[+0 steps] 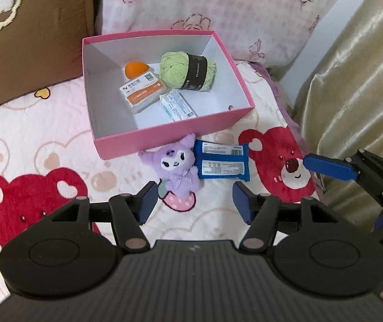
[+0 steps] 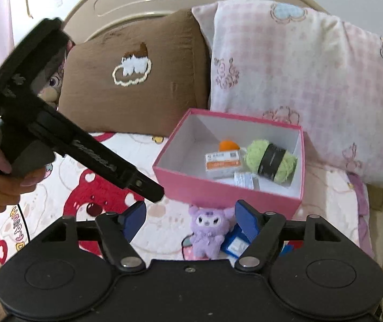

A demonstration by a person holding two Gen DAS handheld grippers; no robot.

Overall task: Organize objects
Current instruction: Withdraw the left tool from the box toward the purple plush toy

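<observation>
**Almost Tidy: Two Things Wait by the Box**

Here, the left tool (image 1: 194, 201) hangs spread wide over the bed (image 1: 44, 139), holding nothing, likely so it can fit around the purple plush toy (image 1: 176, 165). The toy lies just in front of the pink box (image 1: 164, 134), touching the blue packet (image 1: 222, 162) to its right. The right tool (image 2: 190, 218) is spread and empty too. Inside the box sit the green yarn (image 1: 187, 71), an orange sponge (image 1: 135, 70) and two small packs, so I think these two go in next.
</observation>
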